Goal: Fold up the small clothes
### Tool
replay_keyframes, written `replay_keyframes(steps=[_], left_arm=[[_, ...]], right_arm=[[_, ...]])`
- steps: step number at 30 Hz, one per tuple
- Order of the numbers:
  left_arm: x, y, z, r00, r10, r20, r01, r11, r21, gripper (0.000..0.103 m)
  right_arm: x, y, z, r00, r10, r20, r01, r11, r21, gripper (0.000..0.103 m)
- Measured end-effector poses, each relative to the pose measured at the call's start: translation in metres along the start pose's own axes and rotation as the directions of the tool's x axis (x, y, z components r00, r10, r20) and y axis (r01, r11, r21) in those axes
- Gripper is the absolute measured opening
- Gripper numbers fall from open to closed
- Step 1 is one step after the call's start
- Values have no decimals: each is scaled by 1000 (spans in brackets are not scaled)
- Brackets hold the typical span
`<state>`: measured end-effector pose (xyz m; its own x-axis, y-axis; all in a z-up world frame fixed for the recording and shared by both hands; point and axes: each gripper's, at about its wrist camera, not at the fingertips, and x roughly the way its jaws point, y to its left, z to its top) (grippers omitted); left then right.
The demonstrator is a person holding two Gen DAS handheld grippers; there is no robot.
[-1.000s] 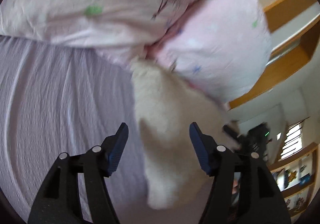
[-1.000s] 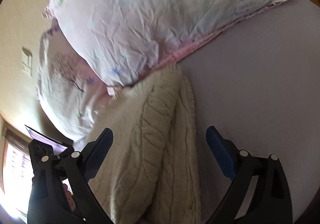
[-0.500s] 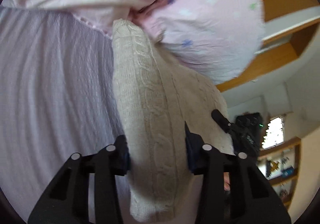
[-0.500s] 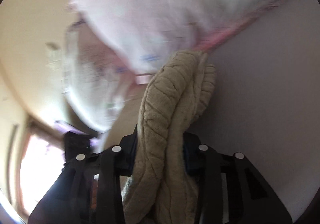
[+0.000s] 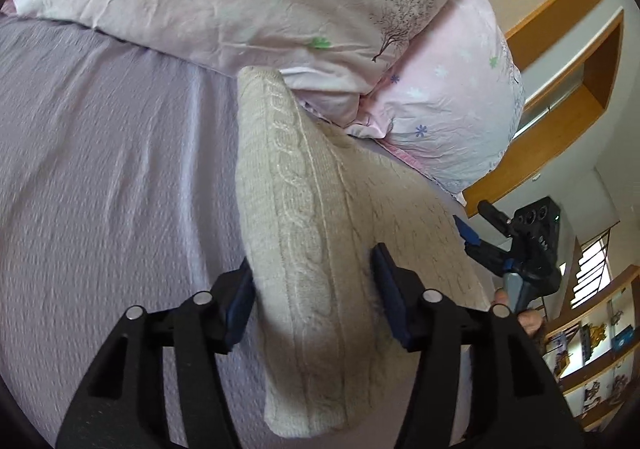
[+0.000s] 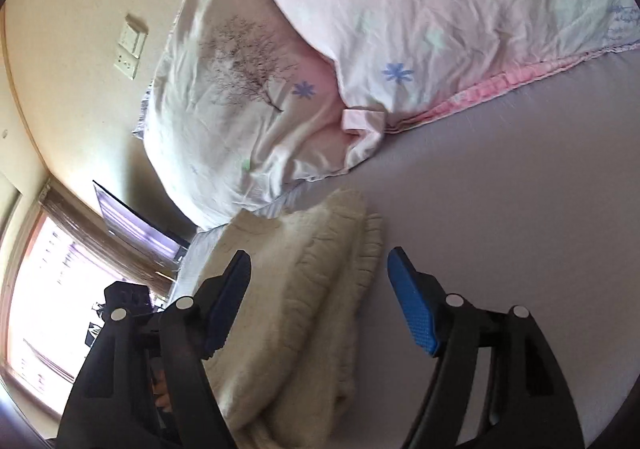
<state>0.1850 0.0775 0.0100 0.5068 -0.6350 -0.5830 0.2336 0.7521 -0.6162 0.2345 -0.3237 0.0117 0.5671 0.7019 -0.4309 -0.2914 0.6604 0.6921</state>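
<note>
- now the right gripper (image 6: 318,299) has let go: half a second back its jaws were clamped on the bunched sweater (image 6: 304,313), and here they stand wide apart with the knit lying slack between them on the sheet (image 6: 500,185).
- meanwhile the left gripper (image 5: 312,295) keeps its hold; its jaws are pressed against both sides of a thick fold of the sweater (image 5: 304,233), much as in the previous frame.
- since the earlier left wrist view the sweater lies flatter and longer, its far end tucked under the edge of the pillows (image 5: 248,1), its near end hanging past the fingers toward the camera.
- in the right wrist view the cream cable-knit sits folded in layers, one ribbed edge just beside the right-hand blue pad (no contact there that i can see).
- the pillows (image 6: 400,29) carry a printed tree, blue and green flowers, and a few lines of blue script near one corner, too small and warped to read.
- the right gripper (image 5: 516,249) shows at the sweater's far side in the left wrist view, with a green light on its body; any lettering there is too small to read.
</note>
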Motion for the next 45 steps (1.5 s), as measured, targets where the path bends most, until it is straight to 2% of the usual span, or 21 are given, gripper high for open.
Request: replay_keyframes(steps=[2,3,4,8,12,14,16,17,19,22,24,25,27,29,30,31,32,34,38,43,45], left_arm=[[-2,0,-1,1000,7,5,-7,1000,13,62],[-5,3,-2,1000,10,8,-10,1000,12,64],[-9,8,-3,1000,16,11,-16,1000,8,68],[7,-4,2,998,57,24,-58,998,15,84],[8,-12,3,995,88,51,-91,994,63,86],[-2,-15,4,988,118,101,-126,989,78,85],[-21,-23,3,967,156,203,-181,977,111,84],[-30,-30,1,956,159,247,-197,971,135,84],[-44,-56,-8,940,126,316,-208,948,241,84],[-39,-89,-23,954,92,287,-200,905,376,86],[-14,-102,-32,975,122,184,-192,880,436,86],[0,-102,-34,975,169,142,-215,869,446,86],[9,-104,-39,957,243,158,-290,834,470,86],[-7,-107,-41,961,219,167,-273,843,464,86],[-15,-106,-42,965,203,167,-257,857,447,86],[-25,-103,-44,964,204,170,-259,869,423,90],[-31,-101,-48,957,230,178,-284,871,401,98],[-36,-95,-58,927,323,188,-371,860,350,101],[-25,-75,-72,843,528,102,-535,804,259,101],[-7,-66,-74,819,572,41,-562,785,261,101],[1,-67,-77,804,593,29,-576,767,283,101]], right_arm=[[17,14,-3,998,-48,-42,46,998,-50,60],[26,19,-3,996,-67,-62,62,995,-77,19],[35,25,-5,992,-100,-79,91,989,-117,14],[49,35,11,968,-248,37,251,955,-161,12],[65,16,6,934,-357,-8,352,925,-144,12],[51,27,3,923,-383,34,383,907,-176,23],[21,40,-2,929,-355,100,368,916,-161,39],[-1,51,-8,948,-281,146,304,938,-165,42],[-20,68,-22,977,-167,133,193,958,-211,44],[-13,88,-54,995,-104,4,101,951,-294,43],[10,80,-74,972,-227,-68,196,932,-306,44],[21,70,-78,954,-283,-95,245,925,-291,43],[16,62,-78,968,-240,-68,216,943,-253,43],[0,70,-78,973,-227,-37,212,947,-243,47],[-12,77,-81,975,-223,7,217,941,-260,67],[-20,83,-86,973,-227,50,232,932,-279,98],[-36,90,-94,963,-246,111,269,913,-306,102],[-41,97,-106,951,-271,151,307,892,-332,102],[-25,90,-125,881,-463,102,470,828,-305,102],[11,75,-140,857,-515,-32,488,830,-271,102],[15,82,-144,837,-547,-11,521,803,-289,102]])
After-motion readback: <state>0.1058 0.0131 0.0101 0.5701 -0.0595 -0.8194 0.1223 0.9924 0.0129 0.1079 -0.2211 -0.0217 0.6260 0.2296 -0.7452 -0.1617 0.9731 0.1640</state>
